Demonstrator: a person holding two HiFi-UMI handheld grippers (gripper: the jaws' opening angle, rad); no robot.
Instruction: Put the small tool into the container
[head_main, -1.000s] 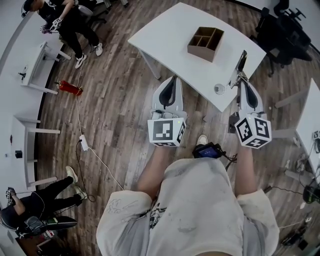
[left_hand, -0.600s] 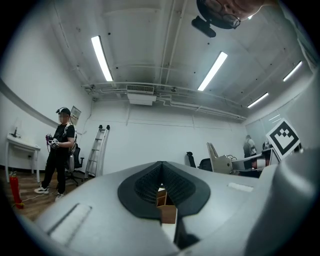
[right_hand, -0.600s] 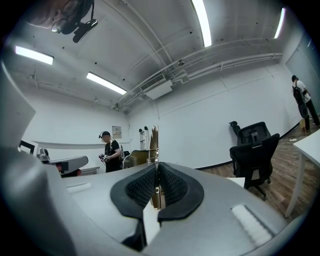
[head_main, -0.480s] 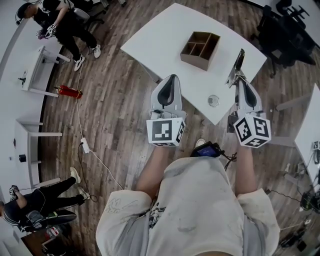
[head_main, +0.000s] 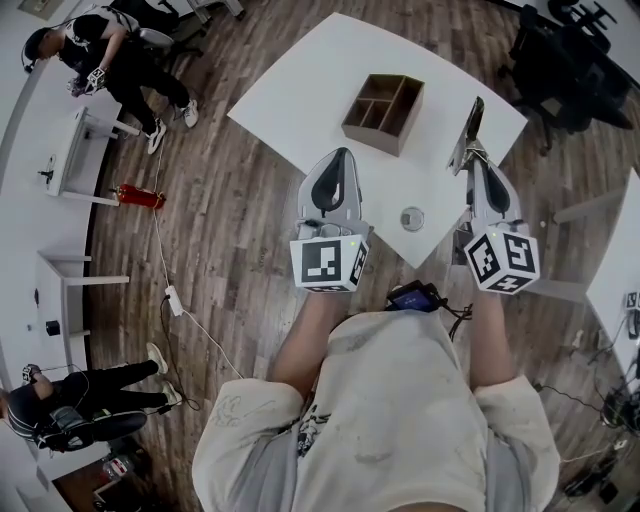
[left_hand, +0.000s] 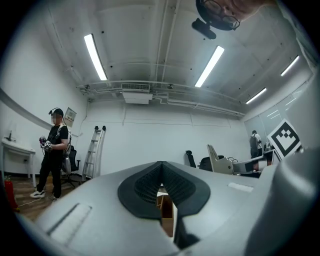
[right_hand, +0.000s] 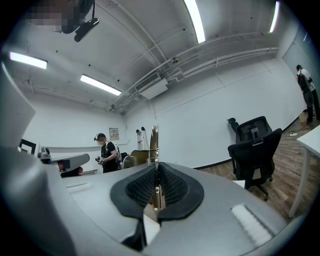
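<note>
The tool (head_main: 470, 125), a thin flat strip, is clenched in the right hand-held gripper (head_main: 472, 158). In the right gripper view the tool (right_hand: 154, 142) shows brass-coloured, standing upright between the pads and sticking out well past the right hand-held gripper's (right_hand: 157, 166) tips. From the head view it hangs above the right part of the white table (head_main: 320, 70), to the right of the container (head_main: 375, 126) and apart from it.

The container is a brown open box split into compartments, standing on the table with nothing visible inside.

The left hand-held gripper (head_main: 340, 152) is clenched with nothing in it. In its own view the left hand-held gripper's (left_hand: 161, 165) pads meet at the tips, and the container (left_hand: 166, 215) shows through the gap below them. It is held over the table's near edge, short of the container.

A small round object (head_main: 411, 218) lies on the table near its front edge, between the two grippers.

A person in black (head_main: 110, 50) stands on the wooden floor (head_main: 220, 200) at far left, and a red extinguisher (head_main: 135, 196) lies nearby.
</note>
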